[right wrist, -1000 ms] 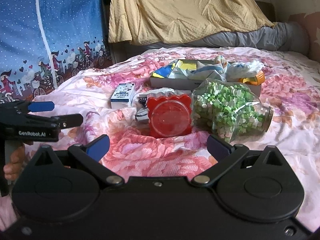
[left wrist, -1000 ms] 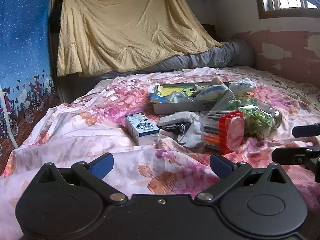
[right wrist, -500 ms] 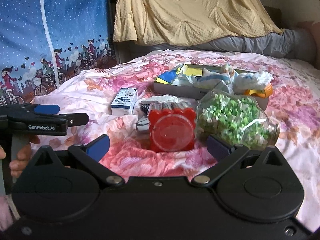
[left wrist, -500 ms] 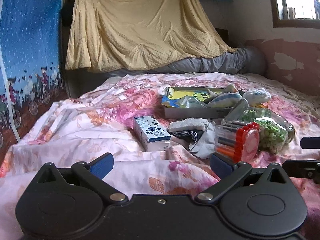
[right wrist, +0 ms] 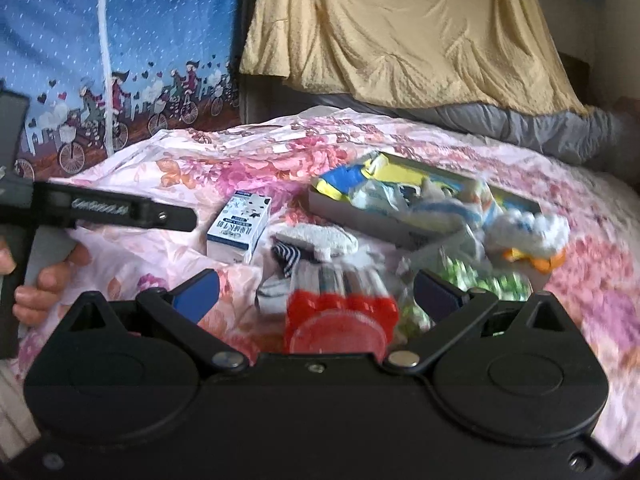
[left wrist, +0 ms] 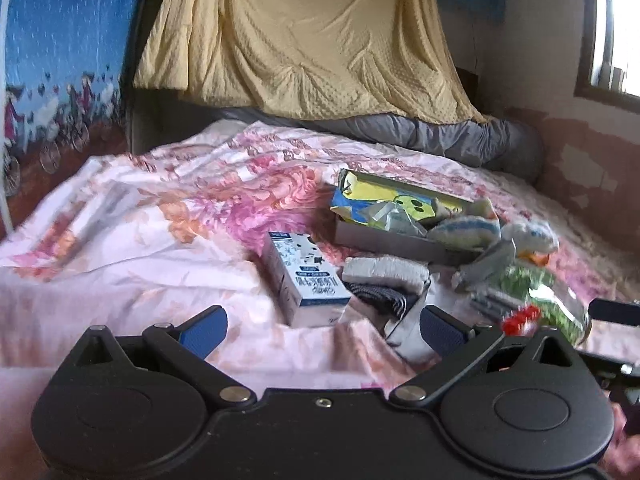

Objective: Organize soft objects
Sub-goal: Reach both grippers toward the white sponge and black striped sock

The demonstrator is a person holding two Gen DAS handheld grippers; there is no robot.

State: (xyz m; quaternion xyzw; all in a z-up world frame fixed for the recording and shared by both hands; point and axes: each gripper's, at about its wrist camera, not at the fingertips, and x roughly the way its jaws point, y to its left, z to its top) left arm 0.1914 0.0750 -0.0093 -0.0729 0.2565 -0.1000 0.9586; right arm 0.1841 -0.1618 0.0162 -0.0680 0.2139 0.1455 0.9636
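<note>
On a floral bedsheet lies a pile of things. A white fuzzy sock [left wrist: 384, 270] [right wrist: 316, 238] rests on a striped sock [left wrist: 378, 296] [right wrist: 286, 258]. Behind them a grey box [left wrist: 384, 238] [right wrist: 360, 216] holds soft items, with a blue-striped plush [left wrist: 466, 230] [right wrist: 436, 212] and a white plush with an orange beak [left wrist: 530, 240] [right wrist: 528, 236] at its near right end. My left gripper [left wrist: 322, 326] is open and empty just short of the milk carton [left wrist: 302, 280]. My right gripper [right wrist: 316, 290] is open and empty over the red-lidded jar [right wrist: 340, 316].
A blue and white milk carton [right wrist: 240, 226] lies left of the socks. A glass jar of green bits [left wrist: 536, 292] [right wrist: 468, 276] lies on its side by the red-lidded jar [left wrist: 520, 314]. A yellow blanket [left wrist: 304, 40] and grey bedding [left wrist: 440, 136] lie behind. A hand [right wrist: 44, 280] holds the left gripper.
Both grippers have moved forward toward the pile and now look down on it more; the objects appear larger and closer. Both stay open and empty.
</note>
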